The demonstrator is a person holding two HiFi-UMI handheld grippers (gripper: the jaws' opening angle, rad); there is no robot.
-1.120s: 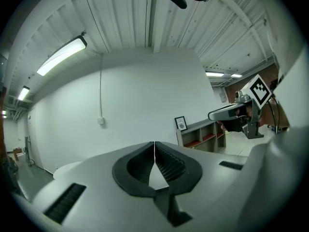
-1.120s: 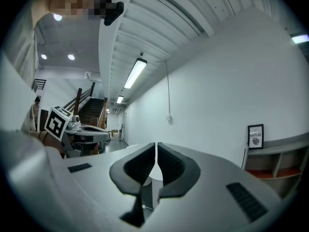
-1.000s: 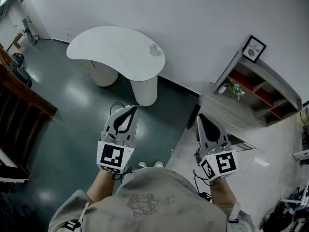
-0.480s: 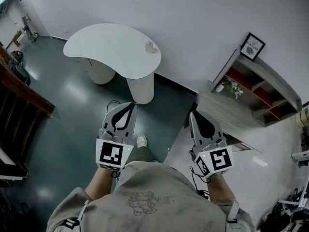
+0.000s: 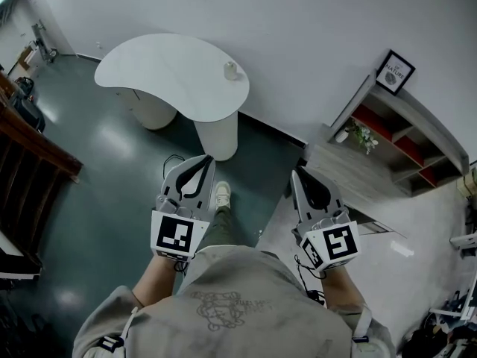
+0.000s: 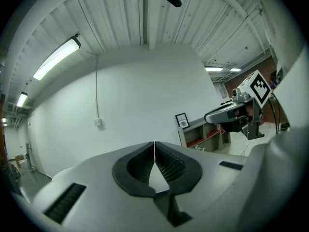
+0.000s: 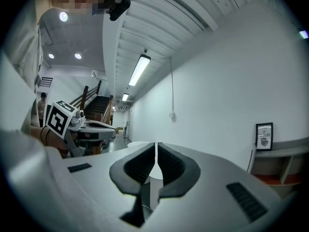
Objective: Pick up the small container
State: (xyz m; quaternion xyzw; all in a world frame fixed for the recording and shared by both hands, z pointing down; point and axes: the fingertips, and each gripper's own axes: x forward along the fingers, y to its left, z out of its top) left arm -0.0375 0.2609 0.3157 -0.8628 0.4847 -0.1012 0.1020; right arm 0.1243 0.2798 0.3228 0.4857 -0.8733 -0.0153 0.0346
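From the head view, the left gripper (image 5: pixel 203 159) and the right gripper (image 5: pixel 299 176) are held low in front of the torso and point forward, well apart from the small pale container (image 5: pixel 231 70) near the right edge of the white kidney-shaped tabletop (image 5: pixel 160 69). In the left gripper view, the jaws are closed tip to tip with nothing between them. In the right gripper view, the jaws likewise meet and are empty.

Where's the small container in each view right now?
Head view: small container on the white table, near its right edge.
Left gripper view: not in it.
Right gripper view: not made out; only a sliver of the white table shows behind the right gripper, tongs shut.
Shared landmark: framed picture atop the shelf unit.
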